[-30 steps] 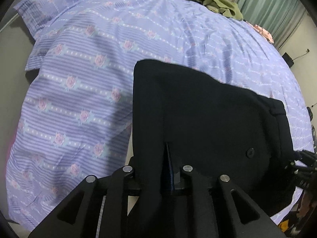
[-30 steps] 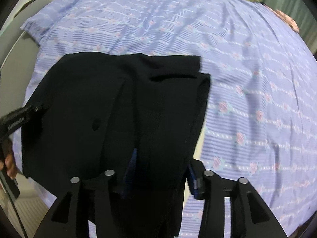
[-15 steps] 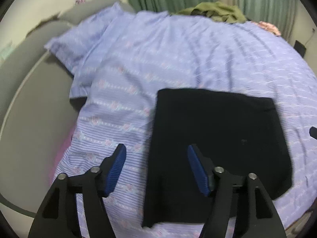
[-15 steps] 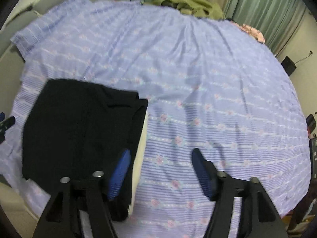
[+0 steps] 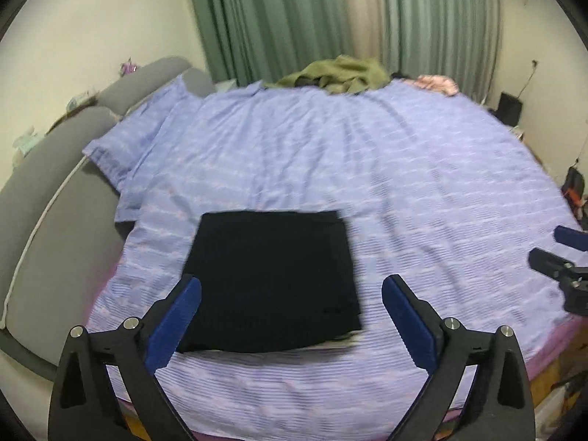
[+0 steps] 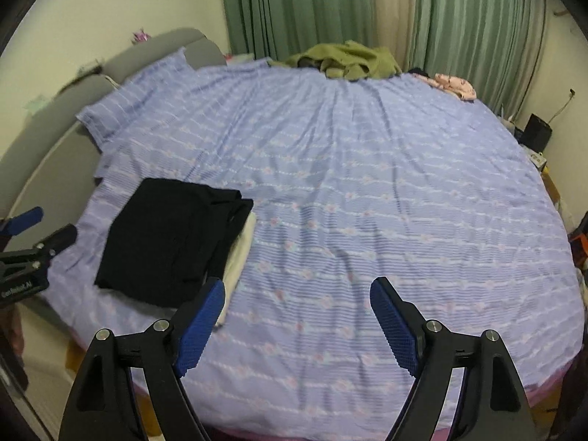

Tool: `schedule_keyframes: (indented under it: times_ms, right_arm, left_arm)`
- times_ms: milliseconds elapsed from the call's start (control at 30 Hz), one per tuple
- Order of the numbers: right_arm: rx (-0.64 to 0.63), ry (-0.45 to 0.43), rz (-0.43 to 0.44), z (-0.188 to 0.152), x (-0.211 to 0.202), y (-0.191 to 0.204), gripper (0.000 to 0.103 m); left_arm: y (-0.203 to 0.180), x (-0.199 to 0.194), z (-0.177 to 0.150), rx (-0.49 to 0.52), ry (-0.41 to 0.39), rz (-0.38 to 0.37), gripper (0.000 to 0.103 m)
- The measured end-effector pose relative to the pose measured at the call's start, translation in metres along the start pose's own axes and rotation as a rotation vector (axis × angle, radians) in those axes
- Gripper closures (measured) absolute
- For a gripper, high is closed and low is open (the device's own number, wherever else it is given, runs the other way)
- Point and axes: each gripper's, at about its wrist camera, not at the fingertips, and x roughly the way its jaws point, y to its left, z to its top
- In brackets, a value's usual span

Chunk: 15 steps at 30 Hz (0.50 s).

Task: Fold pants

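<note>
The black pants (image 5: pixel 272 279) lie folded in a flat rectangle near the front edge of the bed, also seen in the right wrist view (image 6: pixel 172 242), on top of a pale folded garment (image 6: pixel 240 257). My left gripper (image 5: pixel 292 290) is open and empty, held back above the pants' near edge. My right gripper (image 6: pixel 297 294) is open and empty, to the right of the pants over bare sheet. Each gripper shows at the edge of the other's view, the right one (image 5: pixel 562 264) and the left one (image 6: pixel 33 242).
The bed has a purple flowered sheet (image 6: pixel 367 183) and a matching pillow (image 5: pixel 136 136) by a grey headboard (image 5: pixel 55 169). An olive garment (image 6: pixel 345 58) and a pink one (image 6: pixel 454 84) lie at the far edge before green curtains (image 5: pixel 279 18).
Both grippers let go of the pants, opened wide and pulled up and back from the bed. The pants now lie folded flat on the sheet.
</note>
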Motion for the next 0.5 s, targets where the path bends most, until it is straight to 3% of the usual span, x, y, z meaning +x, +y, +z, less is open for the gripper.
schedule_keyframes:
  times_ms: [267, 500]
  right_arm:
    - [0.007, -0.106, 0.019, -0.031, -0.088, -0.077, 0.016]
    - [0.028, -0.138, 0.032, -0.060, -0.141, -0.138, 0.016]
  left_arm:
    - [-0.103, -0.078, -0.009, -0.006, -0.090, -0.023, 0.000]
    - [-0.174, -0.116, -0.025, -0.043, -0.100, -0.059, 0.000]
